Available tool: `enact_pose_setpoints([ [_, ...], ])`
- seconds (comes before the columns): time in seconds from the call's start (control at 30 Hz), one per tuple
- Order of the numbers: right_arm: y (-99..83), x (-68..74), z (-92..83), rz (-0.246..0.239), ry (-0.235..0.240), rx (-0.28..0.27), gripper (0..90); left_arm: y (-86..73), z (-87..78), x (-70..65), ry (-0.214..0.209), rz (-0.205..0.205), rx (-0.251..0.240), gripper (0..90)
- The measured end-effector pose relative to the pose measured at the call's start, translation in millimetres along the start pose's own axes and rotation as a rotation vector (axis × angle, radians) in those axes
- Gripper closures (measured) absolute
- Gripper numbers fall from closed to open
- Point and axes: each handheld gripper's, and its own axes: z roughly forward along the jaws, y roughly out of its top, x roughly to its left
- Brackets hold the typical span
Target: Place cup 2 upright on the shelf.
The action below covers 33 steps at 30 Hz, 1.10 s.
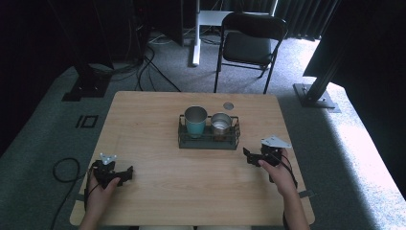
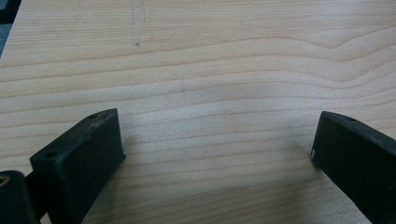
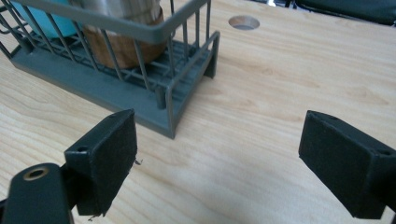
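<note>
the wire rack (image 1: 209, 140) sits mid-table with a teal cup (image 1: 196, 120) and a steel cup (image 1: 220, 125) inside. right gripper (image 1: 250, 156), at the rack's 4 o'clock, jaws wide apart, could snag the wires and drag it. left gripper (image 1: 125, 174), jaws apart, rests at 8 o'clock.

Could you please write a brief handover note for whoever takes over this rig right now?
Left gripper: open, holding nothing, low over the near left of the table.
Right gripper: open, holding nothing, near the rack's right end and aimed at that corner.
Things: the wire rack sits mid-table with a teal cup on its left and a steel cup on its right, both upright inside it.
Done: nothing is gripped, and both cups are in the rack.
Left: probably closing in with the right gripper on the steel cup or the rack, which are nearest to it.
</note>
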Motion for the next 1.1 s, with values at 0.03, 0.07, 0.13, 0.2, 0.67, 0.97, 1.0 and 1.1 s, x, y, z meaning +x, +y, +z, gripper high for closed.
enact_pose_setpoints([
  [0.03, -1.7, -0.1, -0.7, 0.000, 0.003, 0.001, 11.3, 0.0, 0.0, 0.0, 0.000, 0.000, 0.000, 2.6],
  [0.07, -3.3, -0.1, -1.6, -0.001, 0.003, 0.003, 11.2, 0.0, 0.0, 0.0, 0.000, 0.000, 0.000, 2.6],
  [0.13, -6.8, -0.5, -3.2, 0.003, 0.001, 0.009, 11.2, 0.0, 0.0, 0.0, 0.000, 0.000, 0.000, 2.7],
  [0.2, -10.4, -1.2, -4.7, 0.018, -0.007, 0.010, 11.3, 0.0, 0.0, 0.1, 0.000, 0.001, 0.001, 2.7],
  [0.67, -32.2, -2.8, -11.4, 0.042, -0.035, 0.050, 11.2, 0.0, 0.0, 0.0, 0.000, 0.000, 0.000, 2.6],
  [0.97, -45.7, -5.8, -19.3, 0.091, -0.107, 0.100, 11.2, 0.0, 0.0, 0.0, 0.000, 0.000, 0.000, 2.7],
  [1.0, -47.3, -6.3, -19.6, 0.098, -0.116, 0.105, 11.2, 0.0, 0.0, 0.0, 0.000, 0.000, 0.000, 2.7],
  [1.1, -51.6, -9.0, -20.3, 0.117, -0.139, 0.120, 11.2, 0.0, 0.0, 0.0, 0.000, 0.000, 0.000, 2.7],
])
